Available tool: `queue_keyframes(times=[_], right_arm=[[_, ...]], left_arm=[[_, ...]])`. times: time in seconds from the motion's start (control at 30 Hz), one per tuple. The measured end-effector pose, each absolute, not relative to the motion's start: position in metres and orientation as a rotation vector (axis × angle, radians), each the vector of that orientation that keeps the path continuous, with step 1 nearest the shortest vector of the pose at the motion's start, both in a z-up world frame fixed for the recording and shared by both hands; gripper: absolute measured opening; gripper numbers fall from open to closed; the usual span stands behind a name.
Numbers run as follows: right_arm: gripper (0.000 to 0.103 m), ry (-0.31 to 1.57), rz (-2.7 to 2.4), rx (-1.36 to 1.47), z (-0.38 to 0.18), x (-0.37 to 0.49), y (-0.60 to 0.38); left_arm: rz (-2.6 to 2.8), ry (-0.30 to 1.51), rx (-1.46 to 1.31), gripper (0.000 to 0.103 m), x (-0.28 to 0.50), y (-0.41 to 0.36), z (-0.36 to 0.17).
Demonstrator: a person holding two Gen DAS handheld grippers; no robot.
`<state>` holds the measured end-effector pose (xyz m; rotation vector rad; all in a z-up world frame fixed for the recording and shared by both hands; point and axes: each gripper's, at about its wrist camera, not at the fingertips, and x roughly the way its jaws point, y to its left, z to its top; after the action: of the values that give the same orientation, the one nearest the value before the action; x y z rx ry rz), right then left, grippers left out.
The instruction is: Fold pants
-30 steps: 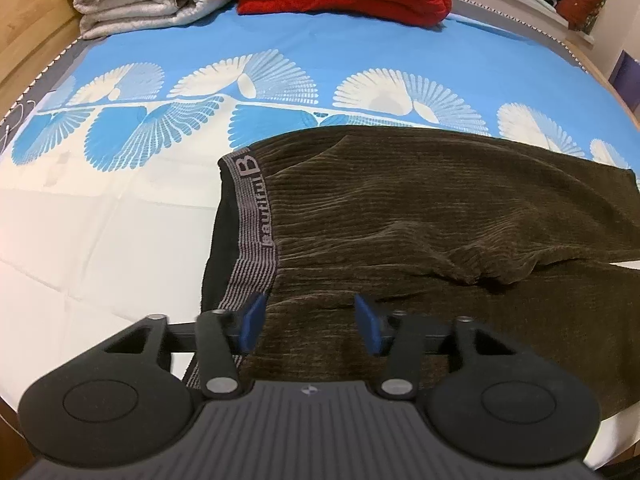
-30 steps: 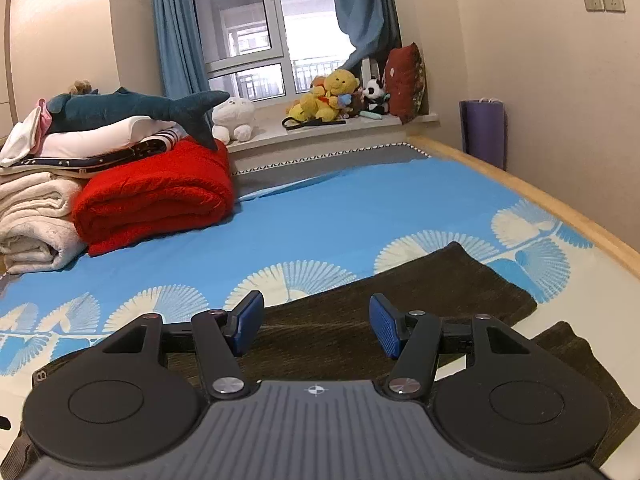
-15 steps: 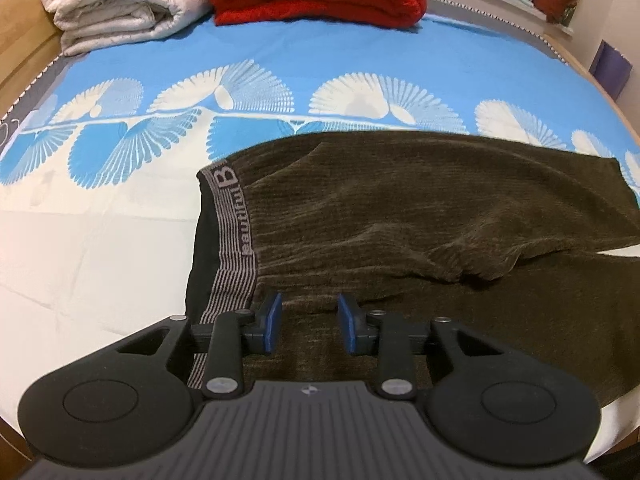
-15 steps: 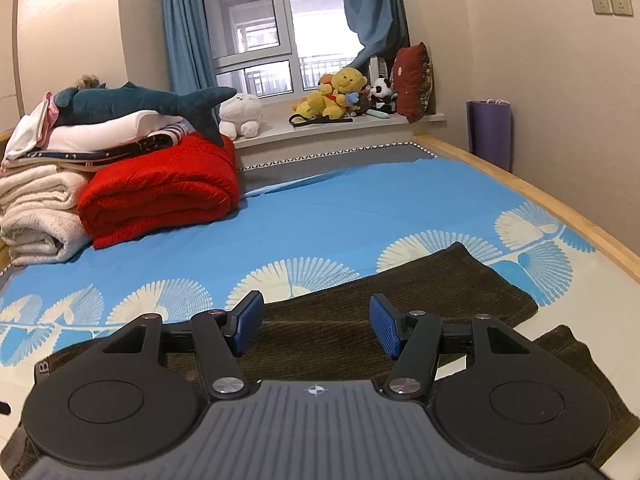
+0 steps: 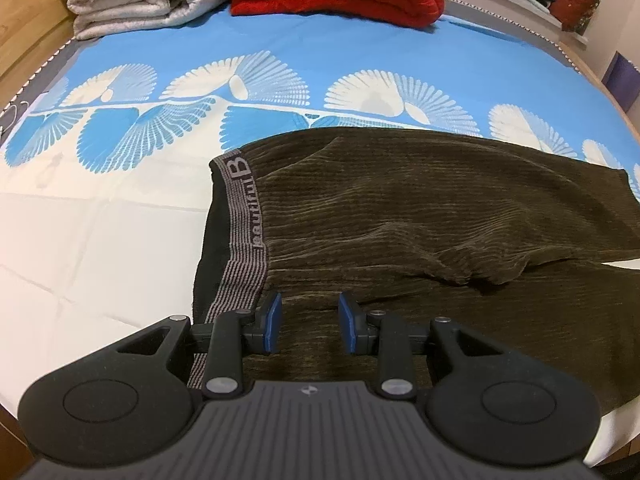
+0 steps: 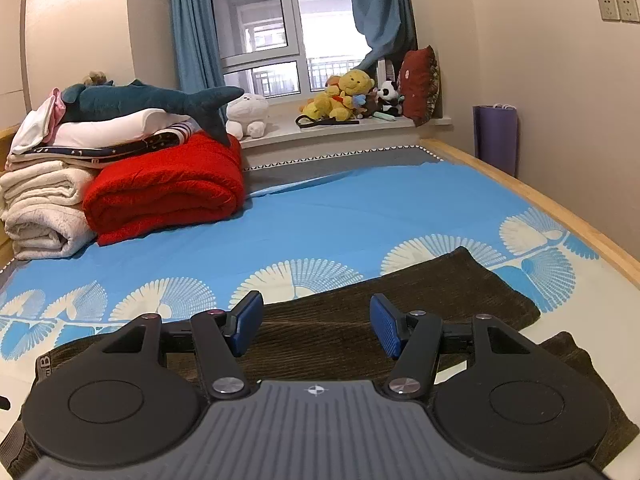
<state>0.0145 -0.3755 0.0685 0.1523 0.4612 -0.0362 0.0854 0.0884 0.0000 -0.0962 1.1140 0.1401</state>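
Pants (image 5: 420, 216) flat beneath both: left gripper (image 5: 309, 322) narrowly parted near waistband (image 5: 244, 224), right gripper (image 6: 316, 326) wide.

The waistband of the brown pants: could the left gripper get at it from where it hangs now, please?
Probably yes: the left gripper hangs open beside the waistband, with nothing lying between them.

I count one pair of brown corduroy pants (image 5: 420, 216) across the middle of my left view. At upper left of my right view I see one red blanket (image 6: 168, 188), one plush shark (image 6: 148, 98) and one white plush seal (image 6: 248, 114). At upper right are two wall sockets (image 6: 618, 9) and one purple bag (image 6: 495, 138).
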Motion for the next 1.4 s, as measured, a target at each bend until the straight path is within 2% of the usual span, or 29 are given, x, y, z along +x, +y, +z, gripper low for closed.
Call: queue_keyframes(times=[0.47, 0.53, 0.6, 0.73, 1.23, 1.33, 1.4], right_arm=[[0.062, 0.459, -0.03, 0.171, 0.07, 0.013, -0.377], [0.062, 0.46, -0.027, 0.161, 0.07, 0.013, -0.376], [0.062, 0.46, -0.028, 0.157, 0.07, 0.015, -0.378], [0.062, 0.456, -0.03, 0.176, 0.07, 0.017, -0.379], [0.061, 0.446, -0.006, 0.169, 0.07, 0.023, -0.377], [0.052, 0.438, 0.003, 0.165, 0.071, 0.023, -0.376], [0.041, 0.434, 0.006, 0.16, 0.071, 0.024, -0.376]], left_arm=[[0.127, 1.105, -0.087, 0.035, 0.085, 0.084, -0.001], [0.123, 1.102, -0.081, 0.032, 0.085, 0.082, -0.001], [0.115, 1.093, -0.075, 0.023, 0.086, 0.081, 0.0], [0.1, 1.074, -0.08, 0.018, 0.087, 0.079, 0.003], [0.057, 1.067, -0.066, 0.018, 0.093, 0.07, 0.002], [0.053, 1.067, -0.062, 0.018, 0.095, 0.068, 0.001], [0.052, 1.068, -0.06, 0.018, 0.095, 0.067, 0.0]])
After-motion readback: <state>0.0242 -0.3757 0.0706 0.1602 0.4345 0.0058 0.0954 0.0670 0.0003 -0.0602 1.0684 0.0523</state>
